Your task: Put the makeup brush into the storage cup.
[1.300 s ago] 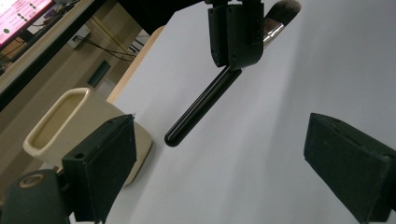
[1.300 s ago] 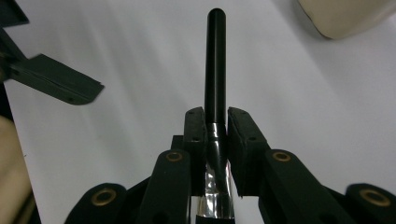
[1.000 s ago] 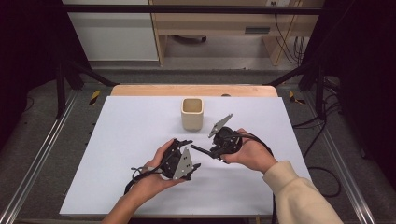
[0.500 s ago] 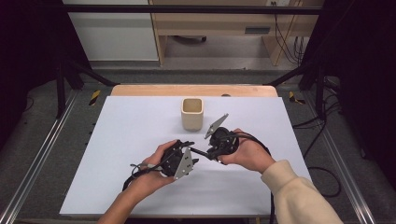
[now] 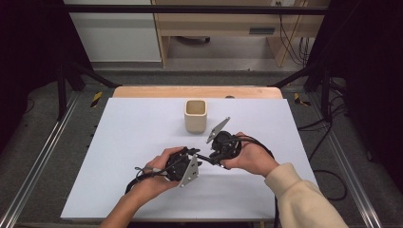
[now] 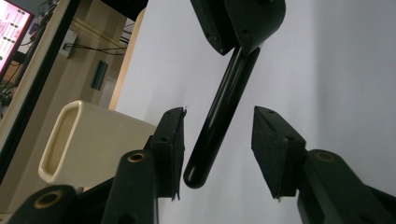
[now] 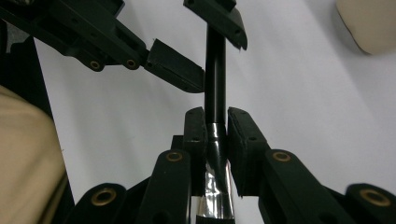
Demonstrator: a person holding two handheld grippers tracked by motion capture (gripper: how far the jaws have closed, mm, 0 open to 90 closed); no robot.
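Right fingers: my right gripper (image 7: 215, 126) is clamped on a black pen (image 7: 215, 70), its pads (image 7: 195, 135) pressed to both sides of the barrel where black meets a shiny silver part.
Left fingers: my left gripper (image 6: 218, 151) stands spread, one pad (image 6: 170, 144) on each side of the pen's rounded end (image 6: 198, 175), neither touching it.
Pen: held off the worktop (image 5: 123, 142) between my two grippers, near the middle of the front half, pointing from my right gripper (image 5: 212, 156) into my left gripper (image 5: 196, 153).
Cup: a cream square cup (image 5: 195, 115) stands upright toward the back edge of the worktop, well apart from both grippers; it shows beside my left jaw in the left gripper view.
Change: against a second ago, both my hands sit slightly nearer the front edge and closer together; the cup has not moved.
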